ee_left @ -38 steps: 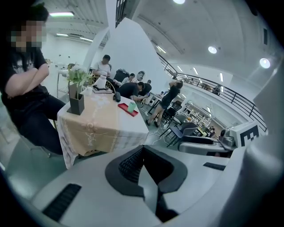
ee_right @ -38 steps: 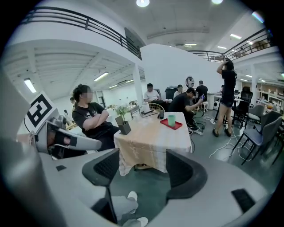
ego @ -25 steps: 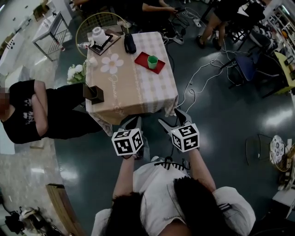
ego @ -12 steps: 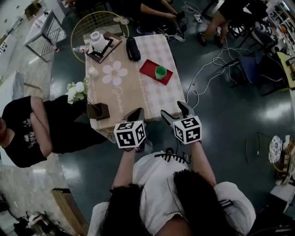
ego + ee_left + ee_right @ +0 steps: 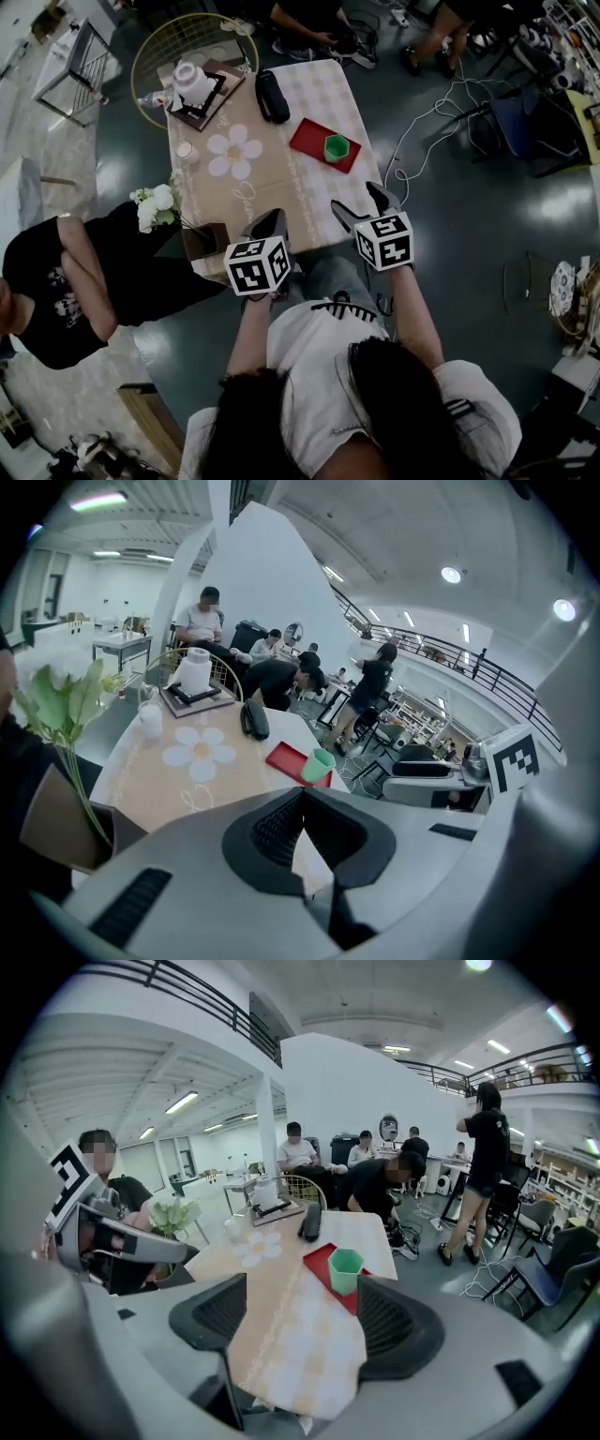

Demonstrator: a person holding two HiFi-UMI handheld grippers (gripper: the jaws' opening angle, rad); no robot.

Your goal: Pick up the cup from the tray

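Note:
A green cup (image 5: 337, 147) stands upright on a red tray (image 5: 311, 139) at the right side of the cloth-covered table (image 5: 281, 187). Both grippers hover at the table's near edge, well short of the tray. My left gripper (image 5: 270, 221) has its jaws together and holds nothing; in its own view the left gripper (image 5: 300, 797) sits low while the cup (image 5: 319, 765) and tray (image 5: 284, 758) lie far ahead. My right gripper (image 5: 364, 202) is open and empty. In the right gripper view the cup (image 5: 344, 1270) and tray (image 5: 319, 1262) show between the spread fingers (image 5: 398, 1321).
On the table are a black pouch (image 5: 272, 97), a white roll on a dark tray (image 5: 190, 82), a small white cup (image 5: 184, 151) and flowers in a brown box (image 5: 202, 239) at the near left corner. A person in black (image 5: 66, 281) sits at the left. Cables (image 5: 422, 131) trail over the floor at the right.
The person has stepped closer to the table, and both grippers have come from over the floor up to its near edge. The cup and tray have not moved.

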